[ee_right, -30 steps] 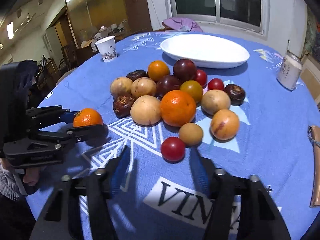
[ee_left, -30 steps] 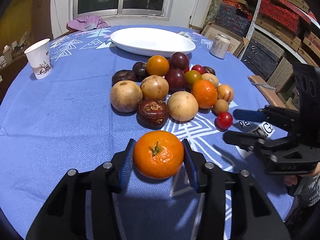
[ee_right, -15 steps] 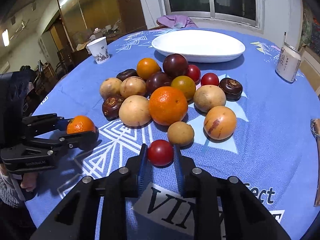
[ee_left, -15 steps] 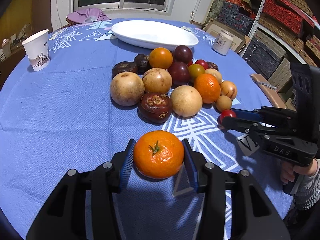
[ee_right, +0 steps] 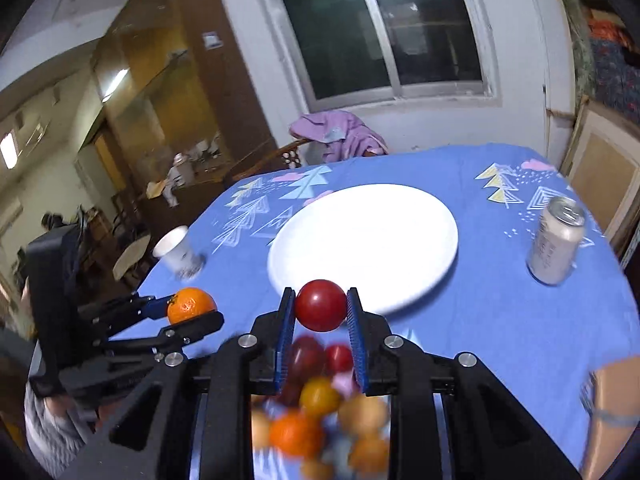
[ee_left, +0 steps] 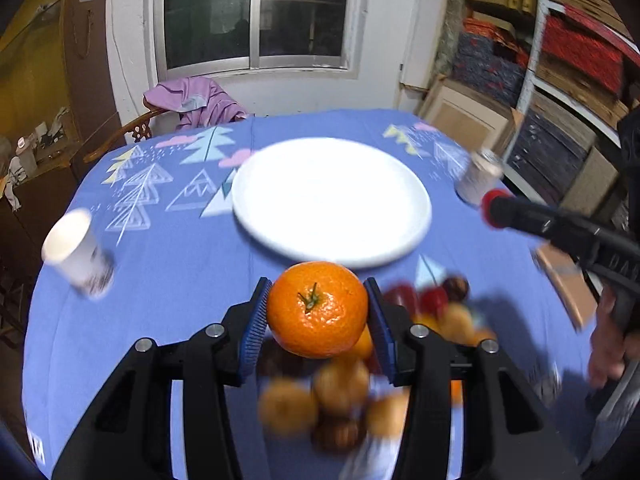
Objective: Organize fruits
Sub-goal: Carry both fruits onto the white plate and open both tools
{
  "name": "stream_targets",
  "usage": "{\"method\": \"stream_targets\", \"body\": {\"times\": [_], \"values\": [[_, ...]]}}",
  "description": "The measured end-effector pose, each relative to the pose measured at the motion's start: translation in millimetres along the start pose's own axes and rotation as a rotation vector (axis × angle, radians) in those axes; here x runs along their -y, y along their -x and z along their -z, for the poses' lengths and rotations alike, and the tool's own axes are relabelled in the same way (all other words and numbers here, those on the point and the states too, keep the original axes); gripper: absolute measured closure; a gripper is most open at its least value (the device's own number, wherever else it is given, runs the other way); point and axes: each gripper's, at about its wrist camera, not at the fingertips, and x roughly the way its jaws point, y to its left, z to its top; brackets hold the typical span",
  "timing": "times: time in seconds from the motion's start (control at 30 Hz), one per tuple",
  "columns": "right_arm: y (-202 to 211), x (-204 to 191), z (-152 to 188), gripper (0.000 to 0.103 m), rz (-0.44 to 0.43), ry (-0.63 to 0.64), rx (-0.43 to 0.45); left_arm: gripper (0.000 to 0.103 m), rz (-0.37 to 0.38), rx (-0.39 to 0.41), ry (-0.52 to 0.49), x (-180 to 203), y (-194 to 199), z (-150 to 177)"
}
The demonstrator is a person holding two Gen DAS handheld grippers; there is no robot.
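My left gripper is shut on an orange mandarin and holds it in the air above the fruit pile, just short of the white plate. In the right wrist view, my right gripper is shut on a small red fruit, also lifted over the fruit pile near the white plate's front rim. The left gripper with its mandarin shows at the left there. The red fruit in the right gripper shows at the right of the left wrist view.
A paper cup stands on the blue tablecloth at the left, and a drink can at the right of the plate. A chair with a purple cloth is behind the table. Shelves of boxes line the right wall.
The right gripper closed on the red fruit and lifted it. Both grippers rose and moved forward over the pile toward the plate, the left still holding the mandarin.
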Motion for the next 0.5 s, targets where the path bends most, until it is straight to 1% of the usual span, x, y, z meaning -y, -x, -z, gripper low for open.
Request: {"method": "stream_targets", "body": {"times": [0.07, 0.2, 0.3, 0.37, 0.47, 0.5], "values": [[-33.2, 12.7, -12.9, 0.077, 0.014, -0.032, -0.03, 0.057, 0.0, -0.008, 0.025, -2.0, -20.5, -16.1], [-84.8, 25.2, -17.7, 0.077, 0.07, -0.033, -0.078, 0.057, 0.019, -0.041, 0.099, -14.5, -62.8, -34.1], [-105.7, 29.0, -13.7, 0.077, 0.073, -0.041, -0.096, 0.057, 0.009, -0.075, 0.106, -18.2, -89.3, -32.6], [-113.8, 28.7, -11.6, 0.075, 0.087, -0.019, -0.108, 0.056, 0.024, -0.066, 0.115, -21.8, -94.4, -32.6], [-116.6, 30.4, -10.1, 0.074, 0.102, -0.011, -0.108, 0.04, 0.023, -0.044, 0.11, -23.8, -96.1, -31.7], [-117.7, 31.4, -10.0, 0.074, 0.099, -0.017, -0.111, 0.038, 0.024, -0.039, 0.107, -24.1, -96.3, -31.8]]}}
